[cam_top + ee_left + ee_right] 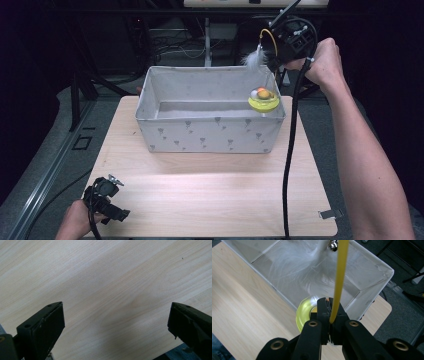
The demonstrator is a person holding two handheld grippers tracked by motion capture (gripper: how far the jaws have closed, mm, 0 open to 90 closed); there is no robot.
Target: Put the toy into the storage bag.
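- The right gripper (278, 47) is raised above the far right corner of the fabric bin (210, 135), held in the person's right hand (325, 62) with its black cable (290, 150) trailing down across the table (210, 200).
- In the right gripper view, the right gripper (329, 311) has its jaws pressed together on a thin yellow wand (339, 277), which runs up out of the clamp toward the top of that view.
- A small silver bell (333, 244) and a tuft of white feathers (302, 262) hang at the wand's far end, over the open bin (372, 270).
- From above, the yellow wand (270, 37) curves as a loop beside the gripper, with the feathers (254, 58) just off its tip.
- The round yellow toy base (264, 101), topped by an orange ball (263, 93), sits at the bin's right end, touching or just above the rim; which, I cannot tell.
- The same yellow base (305, 313) shows just behind the closed jaws, at the bin's near wall.
- The left gripper (107, 200) rests low at the near left corner of the table, in the left hand (77, 220).
- In the left gripper view, the left gripper (116, 322) has its jaws spread wide apart, with bare pale wood (112, 277) between them and nothing held.
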